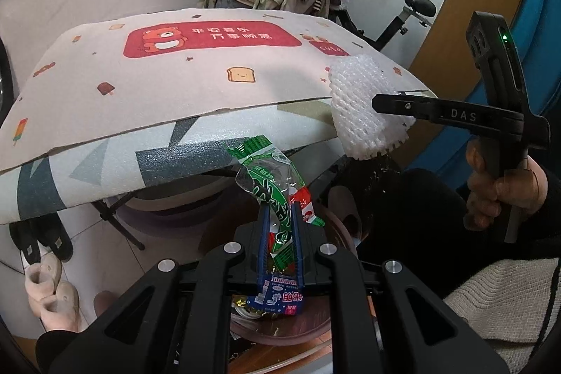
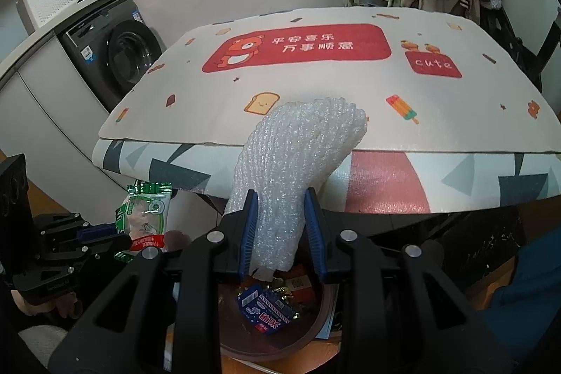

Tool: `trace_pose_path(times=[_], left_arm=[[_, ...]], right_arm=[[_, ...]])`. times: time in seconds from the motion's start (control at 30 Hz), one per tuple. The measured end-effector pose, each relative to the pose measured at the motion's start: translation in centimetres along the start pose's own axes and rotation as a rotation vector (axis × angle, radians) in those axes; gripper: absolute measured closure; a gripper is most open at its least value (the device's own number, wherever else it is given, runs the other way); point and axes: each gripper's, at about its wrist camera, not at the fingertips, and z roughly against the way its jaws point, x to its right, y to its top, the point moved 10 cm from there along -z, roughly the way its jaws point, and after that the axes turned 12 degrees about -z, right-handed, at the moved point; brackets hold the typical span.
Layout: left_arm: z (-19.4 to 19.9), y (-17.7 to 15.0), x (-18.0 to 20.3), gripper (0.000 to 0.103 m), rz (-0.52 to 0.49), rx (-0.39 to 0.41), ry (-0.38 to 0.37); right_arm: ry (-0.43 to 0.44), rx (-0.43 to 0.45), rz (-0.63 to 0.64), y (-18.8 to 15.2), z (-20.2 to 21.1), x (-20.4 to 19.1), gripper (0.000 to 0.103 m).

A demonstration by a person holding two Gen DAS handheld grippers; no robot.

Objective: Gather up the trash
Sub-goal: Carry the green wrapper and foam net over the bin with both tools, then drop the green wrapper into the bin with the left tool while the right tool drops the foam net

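Two pieces of trash in hand, both above the bin [image 2: 324,314] at the bottom centre of the right wrist view — a brown round bin already holding a blue carton [image 2: 267,311] and some foil scraps.

Left tongs [image 1: 280,226] clenched on the wrapper [image 1: 270,177], a green and red plastic snack bag, seen in the middle of the left wrist view and again at the left edge of the right one. Very light, thin, crinkled and slippery; no risk of breaking, but easy to slide out of flat pads. Held now at the lower end, the rest standing free above the tongs. Probably better to pinch such film where it is folded double, not at a single edge.

Right tongs [image 2: 280,226] grasping the foam net [image 2: 298,163], a white fruit sleeve, soft and springy. Pressed in at the waist between the blue pads [image 2: 247,233], upper part bulging free toward the worktop [image 2: 385,184] behind. Almost no weight, not fragile, gives under pressure and returns — so a grip across the middle holds well, and the mesh gives the pads something to bite on. May cling to the pads on release, likely needing a wide opening.

Both items light enough to drift sideways when dropped; safer to let go low over the bin.
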Motion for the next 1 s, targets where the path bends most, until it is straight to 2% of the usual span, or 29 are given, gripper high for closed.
trace_pose_path(times=[0.2,0.27,0.33,0.37,0.4,0.47,0.57,0.8,1.0], left_arm=[[-0.2,0.0,0.5,0.091,-0.02,-0.003,0.0],[-0.1,0.1,0.6,0.086,-0.028,-0.001,0.002],[0.3,0.0,0.6,0.066,-0.023,0.008,0.017],[0.4,0.0,0.5,0.048,-0.019,0.014,0.026],[0.7,0.0,0.5,0.038,-0.022,0.023,0.044],[1.0,0.0,0.4,0.035,-0.031,0.033,0.074],[1.5,0.2,-0.4,0.023,-0.006,0.05,0.108],[1.5,-0.5,-3.2,0.016,0.125,0.039,0.133],[1.3,-0.7,-3.5,0.014,0.134,0.028,0.134]], right_arm=[[0.005,-0.017,0.024,-0.7,-0.4,-0.6,0.073],[0.009,-0.032,0.034,-1.2,-0.7,-0.9,0.073],[0.013,-0.05,0.045,-1.9,-1.0,-1.3,0.073],[0.014,-0.057,0.049,-2.2,-1.2,-1.4,0.073],[0.015,-0.069,0.055,-2.6,-1.4,-1.7,0.073],[0.019,-0.092,0.071,-3.5,-1.8,-2.1,0.073],[0.013,-0.144,0.098,-5.1,-2.8,-2.6,0.073],[-0.028,-0.253,0.138,-7.7,-5.0,-2.7,0.073],[-0.032,-0.294,0.121,-8.4,-5.6,-2.2,0.073]])
